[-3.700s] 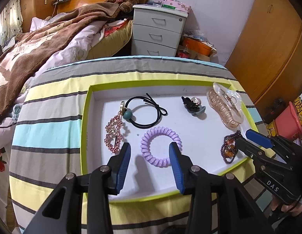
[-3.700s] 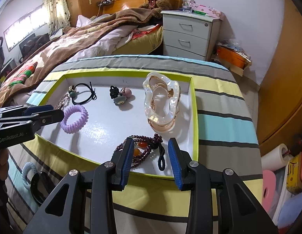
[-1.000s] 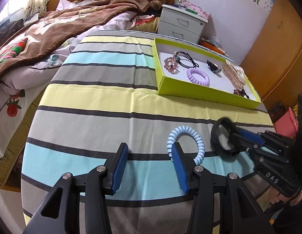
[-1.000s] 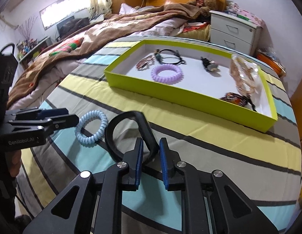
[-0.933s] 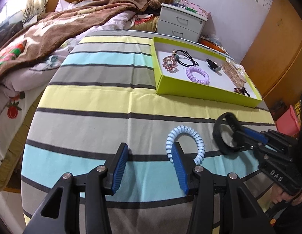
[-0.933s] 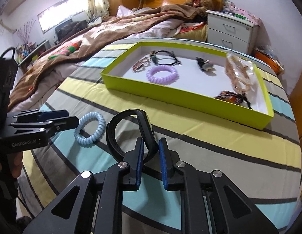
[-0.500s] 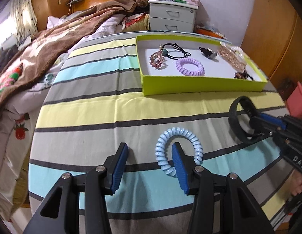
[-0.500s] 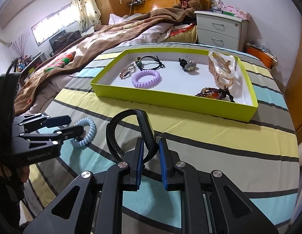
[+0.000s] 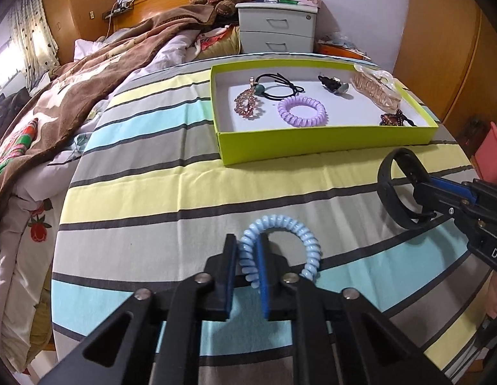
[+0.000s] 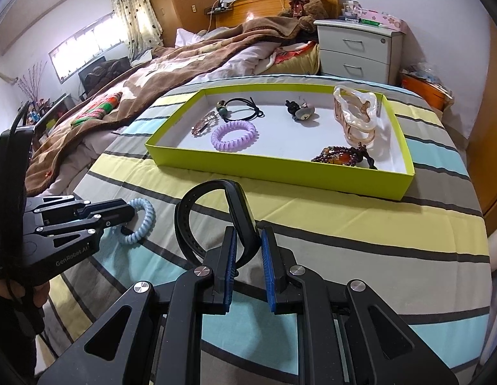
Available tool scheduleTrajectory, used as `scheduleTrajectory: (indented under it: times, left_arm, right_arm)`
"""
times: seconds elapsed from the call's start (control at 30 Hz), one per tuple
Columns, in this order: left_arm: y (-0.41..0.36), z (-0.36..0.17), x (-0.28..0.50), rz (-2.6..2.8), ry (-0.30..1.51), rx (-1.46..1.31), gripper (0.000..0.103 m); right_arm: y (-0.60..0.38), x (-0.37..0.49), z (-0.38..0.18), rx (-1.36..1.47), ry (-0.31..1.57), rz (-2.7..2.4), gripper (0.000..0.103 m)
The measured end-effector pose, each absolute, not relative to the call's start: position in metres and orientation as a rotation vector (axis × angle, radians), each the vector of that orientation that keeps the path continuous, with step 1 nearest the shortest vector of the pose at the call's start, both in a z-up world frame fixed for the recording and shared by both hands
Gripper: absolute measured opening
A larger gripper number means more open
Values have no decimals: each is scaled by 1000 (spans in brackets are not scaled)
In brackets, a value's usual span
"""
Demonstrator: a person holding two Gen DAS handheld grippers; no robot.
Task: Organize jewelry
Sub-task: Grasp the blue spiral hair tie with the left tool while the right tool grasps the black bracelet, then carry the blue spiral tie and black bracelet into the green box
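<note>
My left gripper (image 9: 247,243) is shut on a light blue spiral hair tie (image 9: 300,227) on the striped tablecloth; it also shows in the right wrist view (image 10: 142,221). My right gripper (image 10: 248,240) is shut on a black wristband (image 10: 213,215) and holds it off the cloth; the band also shows in the left wrist view (image 9: 396,195). A lime green tray (image 10: 280,170) sits farther back, holding a purple spiral tie (image 10: 234,134), a black hair elastic (image 10: 242,109), a pink rhinestone clip (image 10: 203,123), a clear claw clip (image 10: 357,118) and a dark bead bracelet (image 10: 341,154).
The round table (image 9: 152,192) has a striped cloth. A bed with a brown blanket (image 9: 72,96) lies to the left. A white nightstand (image 9: 277,29) stands behind the table. A wooden wardrobe (image 9: 447,48) is on the right.
My left gripper has closed on the light blue spiral tie, which lay between its open fingers before. My right gripper still holds the black wristband, now nearer the tray.
</note>
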State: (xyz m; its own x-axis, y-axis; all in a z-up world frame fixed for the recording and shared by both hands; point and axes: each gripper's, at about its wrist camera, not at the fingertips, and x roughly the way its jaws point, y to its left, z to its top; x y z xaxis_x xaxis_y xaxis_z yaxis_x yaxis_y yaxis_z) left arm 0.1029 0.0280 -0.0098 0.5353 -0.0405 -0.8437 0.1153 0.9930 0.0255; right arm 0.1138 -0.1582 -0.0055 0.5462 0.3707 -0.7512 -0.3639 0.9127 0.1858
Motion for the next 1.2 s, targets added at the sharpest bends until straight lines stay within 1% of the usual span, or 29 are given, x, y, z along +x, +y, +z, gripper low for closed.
scheduleTrajectory:
  times: [0.27, 0.8, 1.2]
  left_arm:
    - [32, -3, 100, -102, 985, 36, 11]
    - [39, 34, 98, -112, 897, -5, 10]
    - [38, 57, 125, -138, 849, -44, 10]
  right_arm:
    - [-159, 112, 1, 7, 879, 427, 16]
    - [-161, 112, 23, 7, 830, 410, 16]
    - [-169, 138, 39, 11, 807, 372, 16]
